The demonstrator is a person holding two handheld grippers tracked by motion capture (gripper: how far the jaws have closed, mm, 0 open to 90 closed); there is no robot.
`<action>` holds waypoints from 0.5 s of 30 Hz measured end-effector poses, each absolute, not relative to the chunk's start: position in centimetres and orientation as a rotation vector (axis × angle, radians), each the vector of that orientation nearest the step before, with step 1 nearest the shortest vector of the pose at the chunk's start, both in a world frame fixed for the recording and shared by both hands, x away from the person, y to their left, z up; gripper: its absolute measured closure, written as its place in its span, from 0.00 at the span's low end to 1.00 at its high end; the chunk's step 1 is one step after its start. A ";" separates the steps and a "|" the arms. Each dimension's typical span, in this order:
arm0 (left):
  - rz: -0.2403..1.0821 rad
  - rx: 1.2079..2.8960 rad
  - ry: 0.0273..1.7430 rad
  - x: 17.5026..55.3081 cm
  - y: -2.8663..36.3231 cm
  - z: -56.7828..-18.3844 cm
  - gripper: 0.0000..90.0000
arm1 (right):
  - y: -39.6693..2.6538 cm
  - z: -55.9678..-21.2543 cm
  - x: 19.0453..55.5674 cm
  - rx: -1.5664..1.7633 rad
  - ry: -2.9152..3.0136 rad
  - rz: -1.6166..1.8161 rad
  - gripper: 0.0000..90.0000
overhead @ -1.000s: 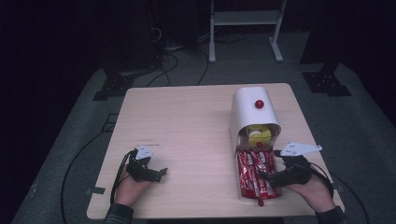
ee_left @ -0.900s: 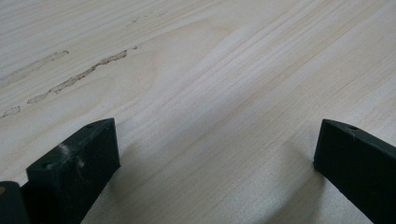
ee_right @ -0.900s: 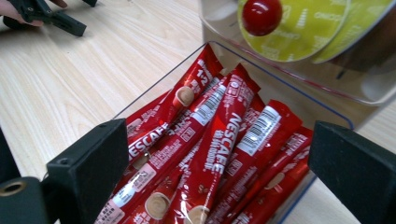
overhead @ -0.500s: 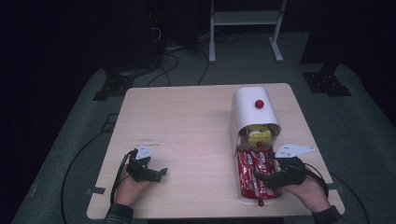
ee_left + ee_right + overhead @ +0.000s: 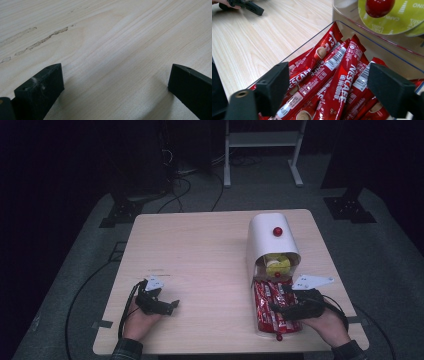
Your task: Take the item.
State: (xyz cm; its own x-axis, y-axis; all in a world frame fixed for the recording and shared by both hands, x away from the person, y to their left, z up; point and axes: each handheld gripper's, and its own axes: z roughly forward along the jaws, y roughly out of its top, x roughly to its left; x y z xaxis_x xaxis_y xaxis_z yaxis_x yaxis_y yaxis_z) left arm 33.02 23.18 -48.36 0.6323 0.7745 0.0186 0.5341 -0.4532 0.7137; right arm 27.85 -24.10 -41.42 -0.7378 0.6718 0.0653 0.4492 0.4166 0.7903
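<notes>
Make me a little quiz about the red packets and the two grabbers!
1. True or false: the left gripper is holding a red coffee stick.
2. What do the red coffee sticks lie in? A) a clear drawer B) a bowl C) a paper bag
3. Fill in: the right gripper hovers with its jaws apart over the ____.

Key: 1 false, it is open over the bare table. 2 A. 3 coffee sticks.

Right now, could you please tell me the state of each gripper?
Left gripper: open, holding nothing, resting on the table.
Right gripper: open, jaws have just been closing over the Nescafe sachets, not yet gripping one.
</notes>
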 end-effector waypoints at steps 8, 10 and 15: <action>0.451 2.166 1.017 33.0 23.2 -48.4 0.00 | -24.3 -41.4 27.9 0.974 2.401 1.239 0.36; 0.450 2.165 1.018 33.0 23.2 -48.4 0.00 | -24.3 -41.4 27.9 0.970 2.399 1.238 0.38; 0.450 2.166 1.017 33.0 23.2 -48.4 0.00 | -24.3 -41.4 27.9 0.962 2.398 1.233 0.43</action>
State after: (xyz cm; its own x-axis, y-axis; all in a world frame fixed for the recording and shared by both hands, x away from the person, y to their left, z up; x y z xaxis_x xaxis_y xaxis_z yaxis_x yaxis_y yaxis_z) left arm 33.02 23.18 -48.36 0.6325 0.7744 0.0184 0.5341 -0.4532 0.7136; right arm 27.89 -24.30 -41.43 -0.7399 0.6705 0.0535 0.4335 0.4146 0.8001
